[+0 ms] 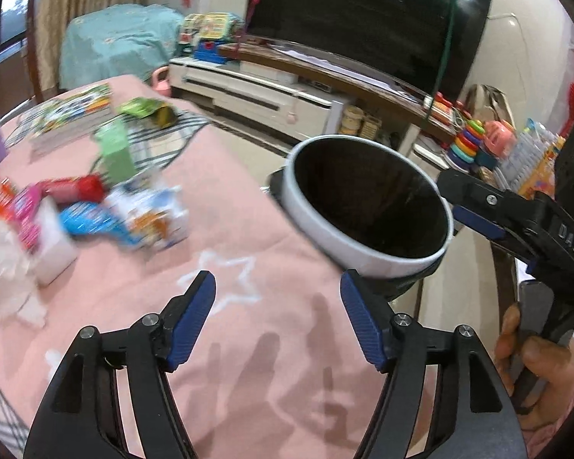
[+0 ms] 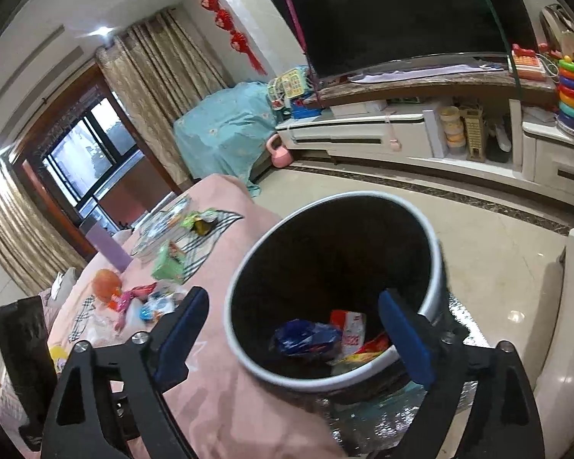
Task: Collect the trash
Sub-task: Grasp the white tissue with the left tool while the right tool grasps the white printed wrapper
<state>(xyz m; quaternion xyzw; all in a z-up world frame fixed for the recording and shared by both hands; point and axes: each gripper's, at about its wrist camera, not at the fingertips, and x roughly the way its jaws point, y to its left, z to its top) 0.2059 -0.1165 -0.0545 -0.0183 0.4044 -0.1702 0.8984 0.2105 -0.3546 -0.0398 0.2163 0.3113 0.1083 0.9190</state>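
Right gripper (image 2: pixel 292 331) agape above bin (image 2: pixel 245 348)

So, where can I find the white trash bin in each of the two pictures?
Left wrist view: the trash bin is right of centre, past the edge of the pink tablecloth, its inside dark.
Right wrist view: the trash bin is at lower centre, seen from above, with wrappers at the bottom.
Shared landmark: the black TV behind it.
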